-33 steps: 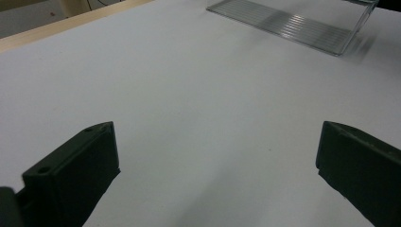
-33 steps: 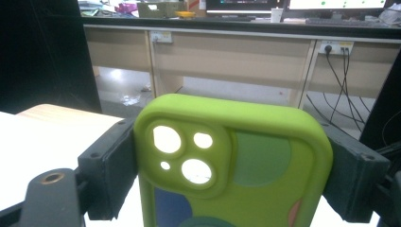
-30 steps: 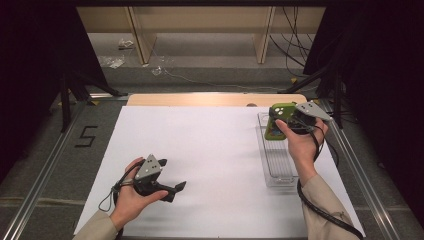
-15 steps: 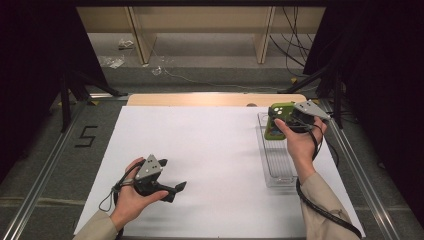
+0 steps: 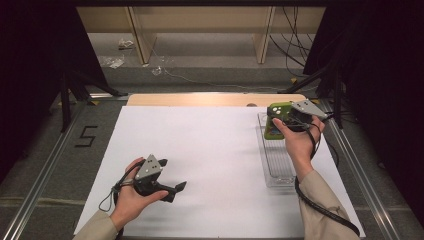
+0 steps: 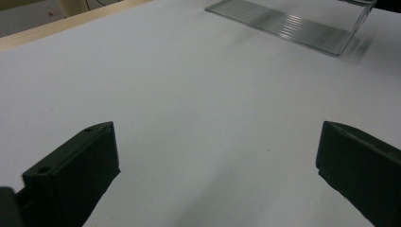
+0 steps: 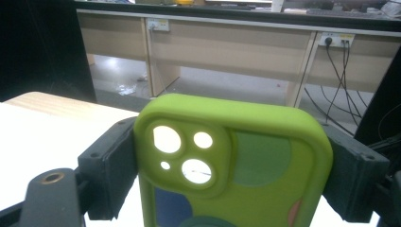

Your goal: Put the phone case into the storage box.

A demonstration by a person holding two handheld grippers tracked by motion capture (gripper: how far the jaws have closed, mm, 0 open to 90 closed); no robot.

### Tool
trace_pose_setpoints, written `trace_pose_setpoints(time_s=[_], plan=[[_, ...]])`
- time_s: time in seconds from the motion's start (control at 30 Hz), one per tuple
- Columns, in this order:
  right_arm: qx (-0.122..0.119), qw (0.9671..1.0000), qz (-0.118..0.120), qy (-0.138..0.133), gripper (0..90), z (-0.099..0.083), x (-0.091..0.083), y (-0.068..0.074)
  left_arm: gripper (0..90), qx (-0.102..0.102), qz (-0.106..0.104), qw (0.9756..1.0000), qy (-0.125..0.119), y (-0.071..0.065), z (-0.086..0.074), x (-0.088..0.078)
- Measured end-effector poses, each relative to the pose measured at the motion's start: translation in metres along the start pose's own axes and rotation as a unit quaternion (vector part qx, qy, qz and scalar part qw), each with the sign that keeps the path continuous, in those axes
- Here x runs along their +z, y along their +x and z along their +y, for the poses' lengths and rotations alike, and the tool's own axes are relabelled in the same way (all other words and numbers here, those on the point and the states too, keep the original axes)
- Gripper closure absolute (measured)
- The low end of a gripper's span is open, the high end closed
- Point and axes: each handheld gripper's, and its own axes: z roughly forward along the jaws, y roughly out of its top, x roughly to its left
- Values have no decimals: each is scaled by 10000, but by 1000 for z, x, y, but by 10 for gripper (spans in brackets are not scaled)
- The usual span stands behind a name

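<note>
Two handheld grippers, one green phone case, one clear tray, one white sheet over the table.

Right gripper [image 5: 284,121]: upper right of the high view, held in the person's right hand [image 5: 299,145] above the far end of the clear plastic tray [image 5: 276,170]. Jaws clamped on the green phone case [image 7: 231,161], one black pad against each long edge. In the right gripper view the case stands in the lower centre of the frame, camera cut-outs at its upper left, coloured patches on its back. In the high view it appears as a green slab [image 5: 276,125] just left of the hand.

Left gripper [image 5: 175,190]: lower left of the high view, held in the left hand [image 5: 131,197] low over the white sheet [image 5: 200,150]. Jaws spread wide, nothing between them; in the left gripper view they stand at the two lower corners with bare white sheet between.

Tray: ribbed and transparent, at the right side of the sheet; upper right of the left gripper view [image 6: 283,26].
</note>
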Motion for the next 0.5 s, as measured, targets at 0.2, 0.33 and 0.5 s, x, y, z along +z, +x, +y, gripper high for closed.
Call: trace_pose_setpoints(time_s=[0.2,0.33,0.5], plan=[[17,10000,-28,32,179,1,4,-2,0,-3,-2,10000,0,0,0,0],[43,10000,-26,61,179,1,6,-4,0,-2,-6,10000,2,0,0,0],[18,9999,-64,127,179,1,9,-5,0,-7,-13,10000,2,0,0,0]])
